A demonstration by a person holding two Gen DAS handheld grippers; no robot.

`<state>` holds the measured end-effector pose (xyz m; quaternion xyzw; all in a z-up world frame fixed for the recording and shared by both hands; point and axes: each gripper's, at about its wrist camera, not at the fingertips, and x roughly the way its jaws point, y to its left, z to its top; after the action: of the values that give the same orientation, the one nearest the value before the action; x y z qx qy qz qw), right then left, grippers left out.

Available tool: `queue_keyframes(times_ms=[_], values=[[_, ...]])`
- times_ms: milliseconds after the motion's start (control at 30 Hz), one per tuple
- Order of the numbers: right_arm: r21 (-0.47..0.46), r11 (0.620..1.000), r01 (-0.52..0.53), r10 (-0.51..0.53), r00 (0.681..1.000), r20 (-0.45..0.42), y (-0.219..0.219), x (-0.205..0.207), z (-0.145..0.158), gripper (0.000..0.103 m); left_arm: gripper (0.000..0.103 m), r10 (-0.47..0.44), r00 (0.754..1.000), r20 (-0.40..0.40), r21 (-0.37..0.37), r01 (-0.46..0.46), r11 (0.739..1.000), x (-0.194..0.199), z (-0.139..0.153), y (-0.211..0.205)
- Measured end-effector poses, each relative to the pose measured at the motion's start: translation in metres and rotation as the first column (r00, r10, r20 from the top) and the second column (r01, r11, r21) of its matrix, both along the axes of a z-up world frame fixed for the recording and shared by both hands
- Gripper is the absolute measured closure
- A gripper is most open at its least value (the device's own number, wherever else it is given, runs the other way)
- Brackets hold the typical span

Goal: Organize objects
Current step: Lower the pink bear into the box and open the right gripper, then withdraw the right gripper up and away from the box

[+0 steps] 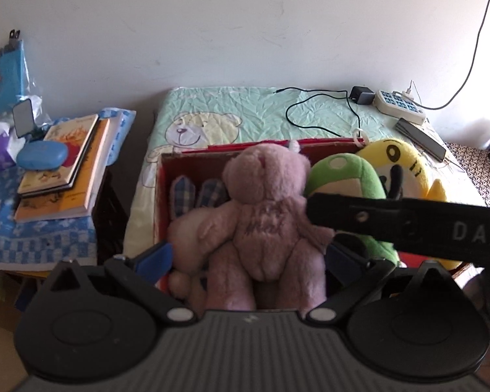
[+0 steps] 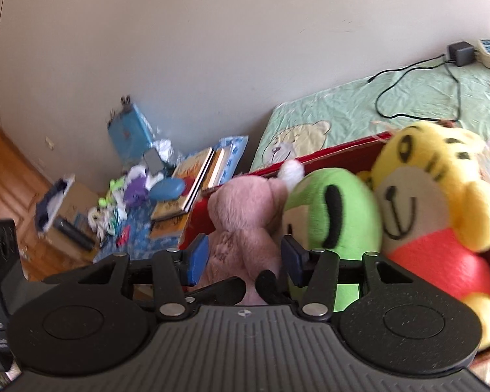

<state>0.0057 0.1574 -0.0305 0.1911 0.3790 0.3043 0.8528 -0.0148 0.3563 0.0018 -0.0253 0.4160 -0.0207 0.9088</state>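
Observation:
A pink teddy bear (image 1: 264,209) stands with its back to me in a red box (image 1: 160,196) on the bed. My left gripper (image 1: 250,256) is open wide, and the bear's legs sit between its blue pads. A cream plush with plaid ears (image 1: 192,196) leans by the left pad. A green plush (image 1: 343,176) and a yellow tiger plush (image 1: 398,163) fill the box's right side. In the right wrist view my right gripper (image 2: 245,258) is open around the pink bear (image 2: 241,215), with the green plush (image 2: 336,209) and the yellow tiger (image 2: 434,189) to its right.
The box rests on a mint sheet with a bear print (image 1: 212,121). A black cable (image 1: 310,98), an adapter (image 1: 361,94) and a power strip (image 1: 400,106) lie at the back. A side table to the left holds stacked books (image 1: 68,163) and a blue case (image 1: 42,158).

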Motion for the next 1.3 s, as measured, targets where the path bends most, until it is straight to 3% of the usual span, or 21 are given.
queue_keyframes(times_ms=[167,433,800,967,1133,1300], values=[[-0.042,0.997,0.06,-0.059,0.998,0.039,-0.012,-0.015,0.009,0.049,0.004,0.036,0.999,0.009,0.084,-0.036,0.996,-0.007,0.009,-0.017],[-0.095,0.987,0.126,-0.12,0.991,0.06,-0.03,-0.03,0.017,0.044,0.004,0.087,0.996,0.009,0.145,-0.087,0.986,-0.02,0.018,-0.038],[-0.18,0.976,0.119,-0.101,0.989,0.111,-0.063,-0.051,0.028,0.042,0.004,0.131,0.991,-0.011,0.209,-0.126,0.97,-0.039,0.025,-0.087],[-0.215,0.968,0.132,-0.106,0.986,0.13,-0.088,-0.061,0.029,0.041,0.004,0.108,0.994,-0.029,0.21,-0.1,0.972,-0.046,0.02,-0.121],[-0.233,0.956,0.18,-0.152,0.979,0.133,-0.121,-0.068,0.024,0.031,0.004,0.062,0.997,-0.048,0.196,-0.051,0.979,-0.052,0.014,-0.157],[-0.239,0.941,0.24,-0.214,0.968,0.13,-0.154,-0.077,0.019,0.031,0.004,0.009,0.998,-0.069,0.183,0.004,0.983,-0.056,0.004,-0.195]])
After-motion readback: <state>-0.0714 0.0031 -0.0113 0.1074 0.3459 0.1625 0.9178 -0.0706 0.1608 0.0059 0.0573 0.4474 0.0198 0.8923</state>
